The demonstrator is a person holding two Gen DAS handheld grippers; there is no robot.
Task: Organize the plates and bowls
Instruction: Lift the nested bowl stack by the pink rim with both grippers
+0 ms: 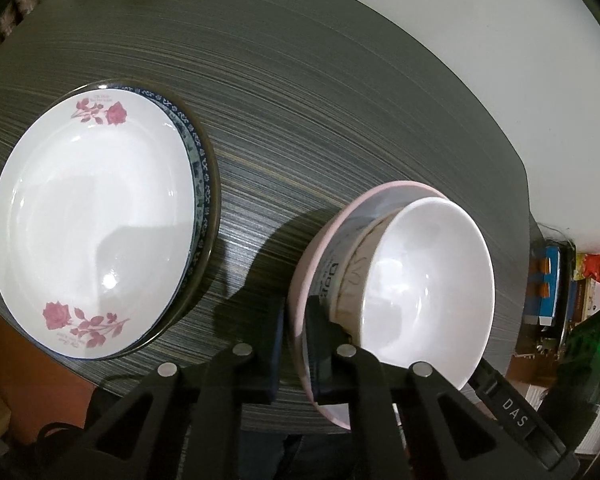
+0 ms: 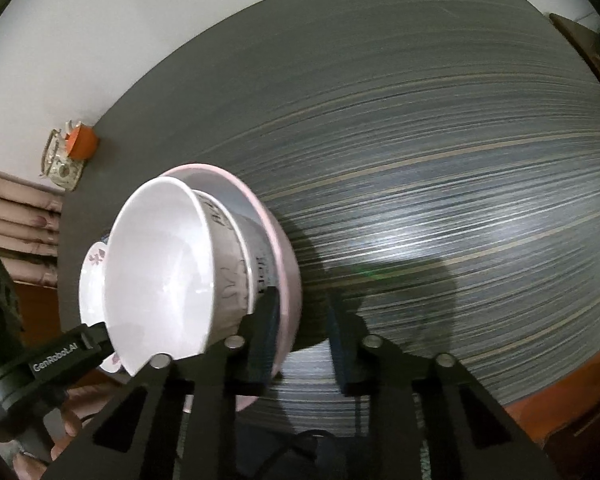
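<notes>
Resting at the left of the striped surface [image 1: 340, 100], the rose plate [image 1: 92, 224] tops a blue-patterned plate [image 1: 198, 184]. To its right, the left tool [image 1: 294, 344] straddles the pink bowl [image 1: 300, 300] rim, fingers close about it, a white bowl [image 1: 424, 284] nested inside. Farther right, the right tool [image 2: 302, 332] stands open, one finger inside that same pink rim, clamping nothing.

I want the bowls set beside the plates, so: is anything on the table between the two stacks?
Nothing visible: only bare striped tabletop and a shadow lie between the bowl stack and the plate stack.
</notes>
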